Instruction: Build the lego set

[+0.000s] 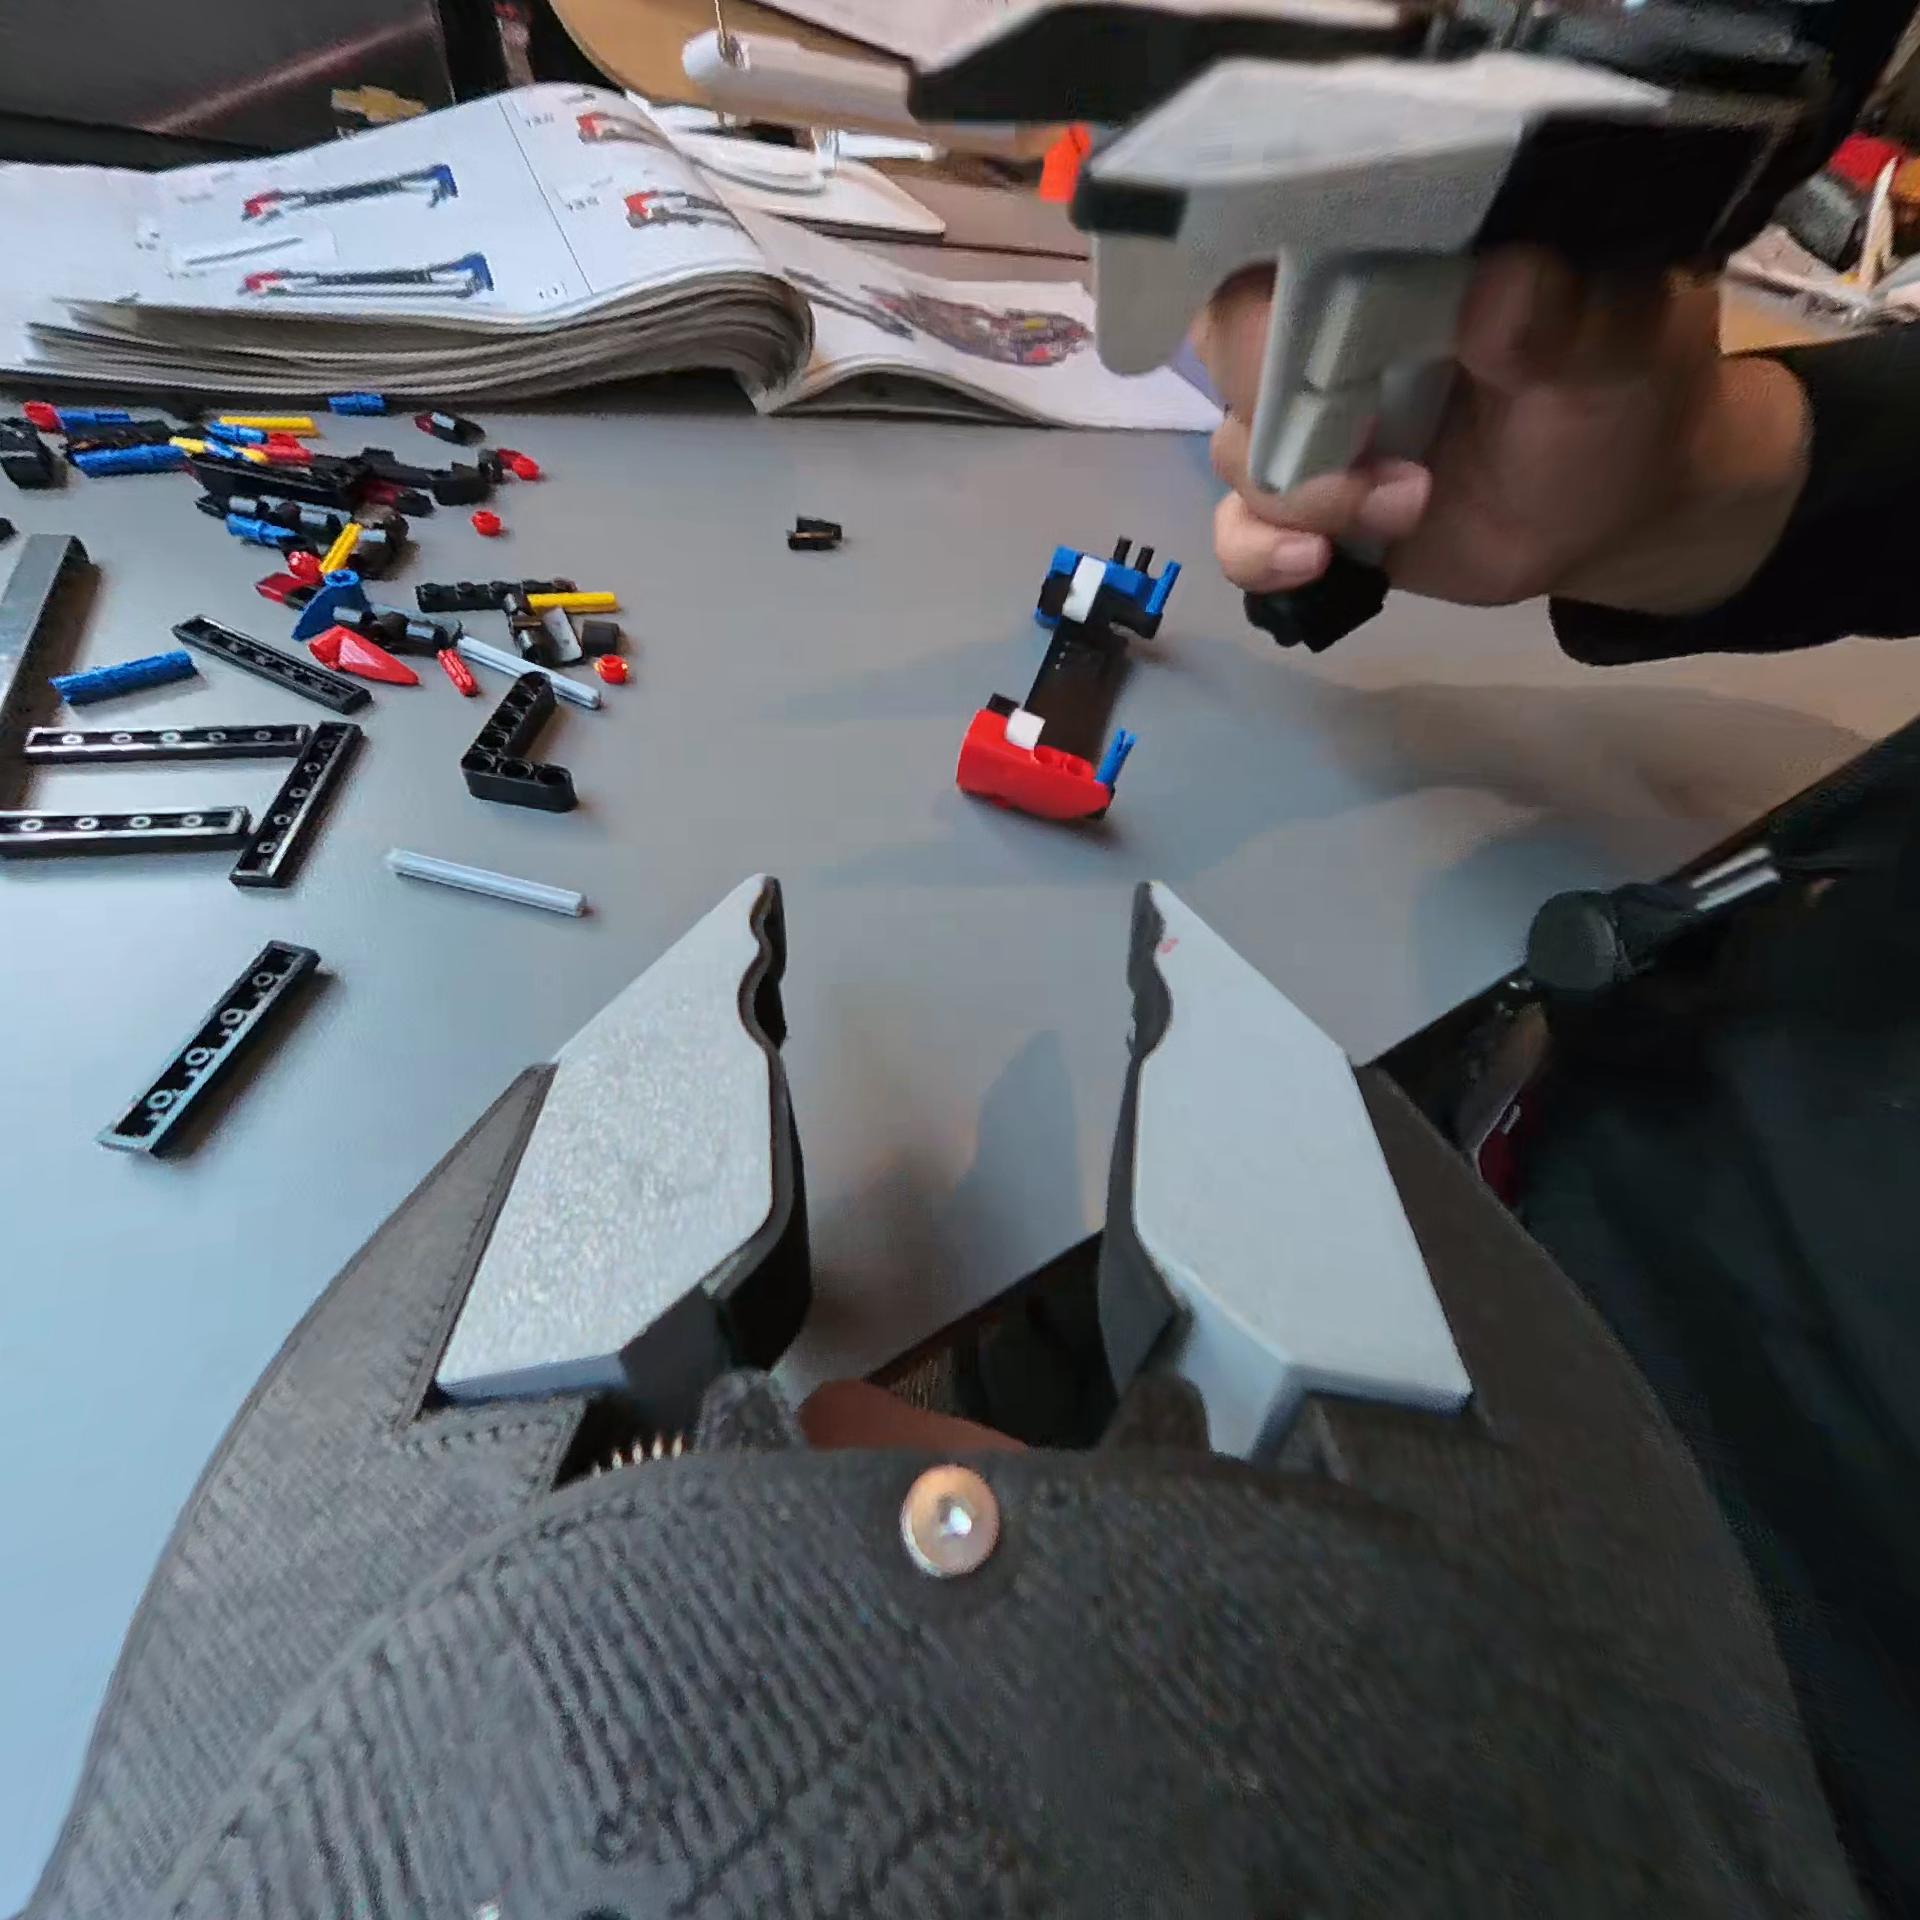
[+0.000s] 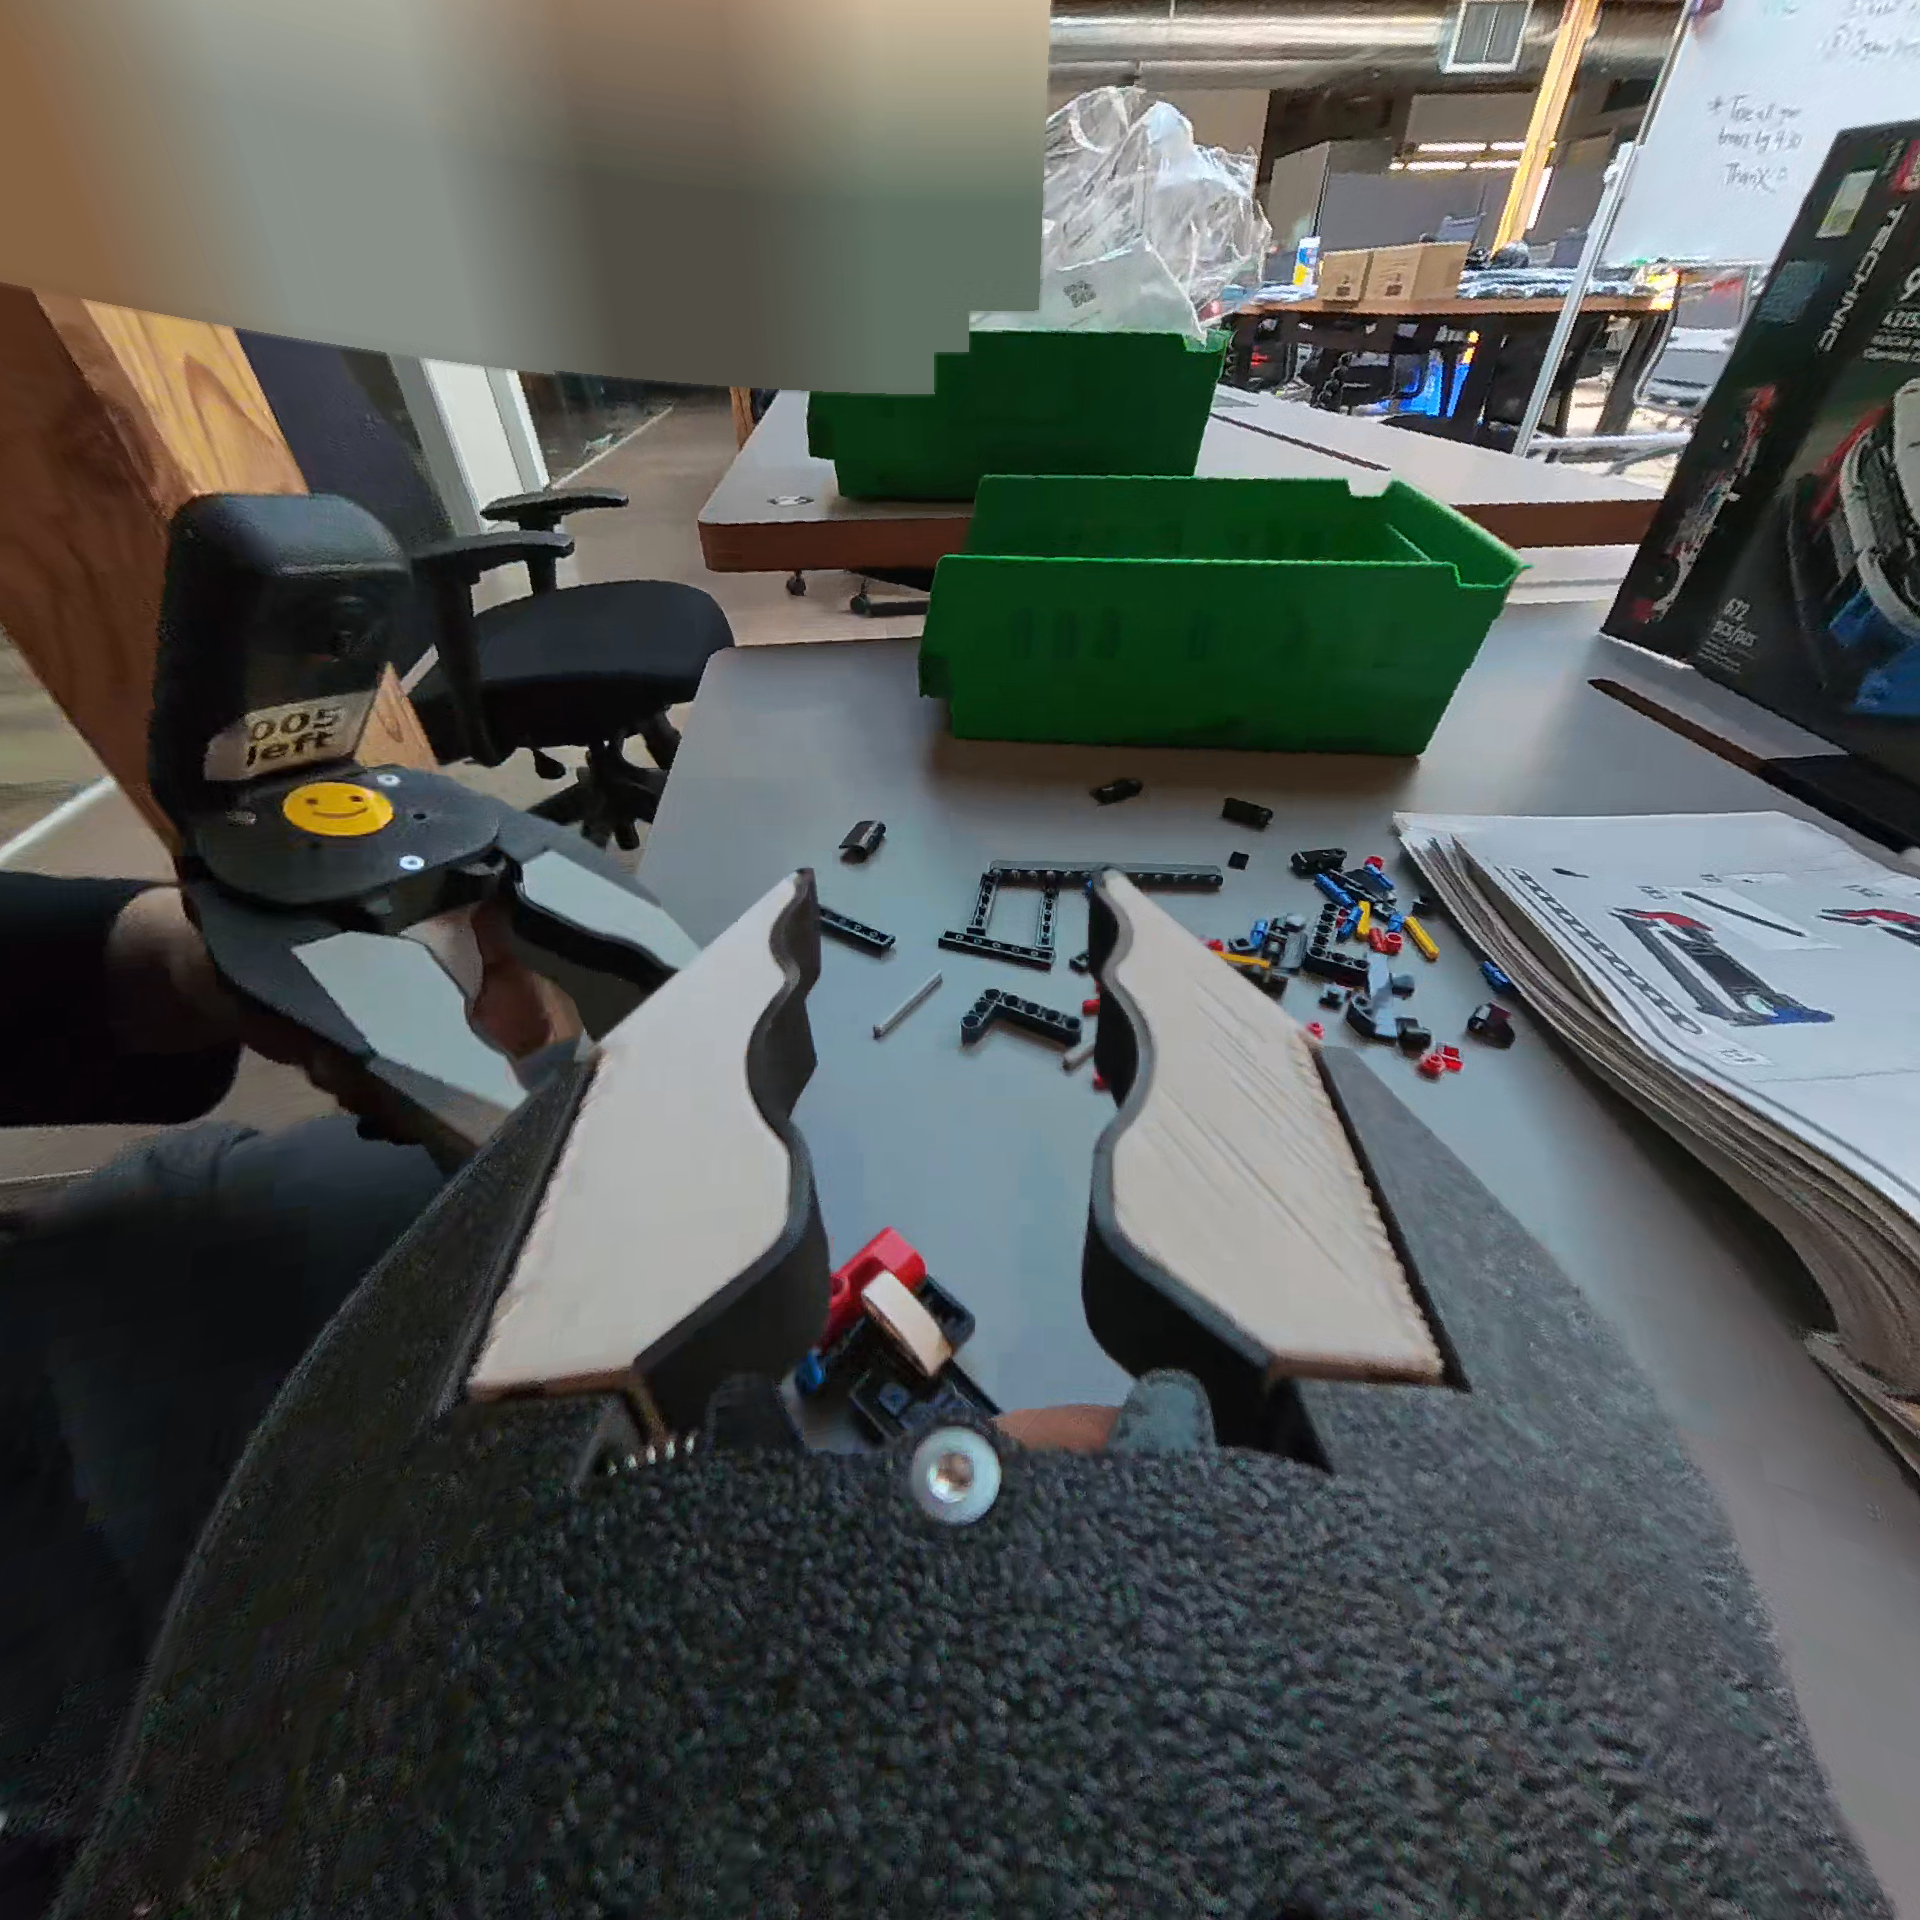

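Hovering with both jaws spread and empty, I see the small red, black and blue brick assembly [image 1: 1065, 686] lying on the grey tabletop [image 1: 831, 675], long axis pointing away from my left gripper [image 1: 956, 935]; my right gripper [image 2: 951, 914] hangs directly above it, nearer.

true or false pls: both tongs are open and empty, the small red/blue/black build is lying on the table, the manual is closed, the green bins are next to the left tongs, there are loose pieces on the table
1. Both the left tongs and the right tongs are open and empty. True.
2. The small build lies on the table. True.
3. The manual is closed. False: it lies open.
4. The green bins sit beside the left tongs. False: they stand at the table's far side.
5. Loose pieces lie on the table. True.
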The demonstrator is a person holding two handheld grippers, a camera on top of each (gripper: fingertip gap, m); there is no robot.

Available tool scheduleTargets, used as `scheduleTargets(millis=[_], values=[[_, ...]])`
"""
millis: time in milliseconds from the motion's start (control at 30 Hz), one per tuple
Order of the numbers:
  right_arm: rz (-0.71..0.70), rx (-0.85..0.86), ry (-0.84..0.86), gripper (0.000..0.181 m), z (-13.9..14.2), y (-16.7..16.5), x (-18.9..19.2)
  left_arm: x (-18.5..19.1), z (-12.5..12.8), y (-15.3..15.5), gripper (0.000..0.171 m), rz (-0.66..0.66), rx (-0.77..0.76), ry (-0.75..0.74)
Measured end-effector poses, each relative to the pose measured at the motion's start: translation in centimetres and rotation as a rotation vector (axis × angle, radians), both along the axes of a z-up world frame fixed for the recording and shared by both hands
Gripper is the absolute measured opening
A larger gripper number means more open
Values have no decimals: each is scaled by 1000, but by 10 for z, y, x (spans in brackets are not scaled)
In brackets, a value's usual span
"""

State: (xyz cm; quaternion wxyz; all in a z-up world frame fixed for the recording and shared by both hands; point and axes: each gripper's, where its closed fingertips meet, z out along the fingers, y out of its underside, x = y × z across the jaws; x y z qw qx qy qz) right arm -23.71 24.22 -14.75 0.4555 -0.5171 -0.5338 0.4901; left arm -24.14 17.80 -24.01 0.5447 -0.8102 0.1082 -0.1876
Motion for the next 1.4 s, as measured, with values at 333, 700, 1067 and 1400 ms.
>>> scheduleTargets(millis=[333, 700, 1067, 1400], values=[[-90, 152, 112, 47, 18, -33, 32, 8, 6, -42, 62, 59, 55, 129], [-246, 39, 57, 32, -11, -8, 122, 24, -8, -47, 58, 71, -16, 203], [-215, 51, 272, 22, 4, 3, 127, 19, 5, -30, 61, 67, -25, 196], [-453, 185, 231, 0, 1, 52, 131, 3, 4, 32, 64, -128, -163, 253]])
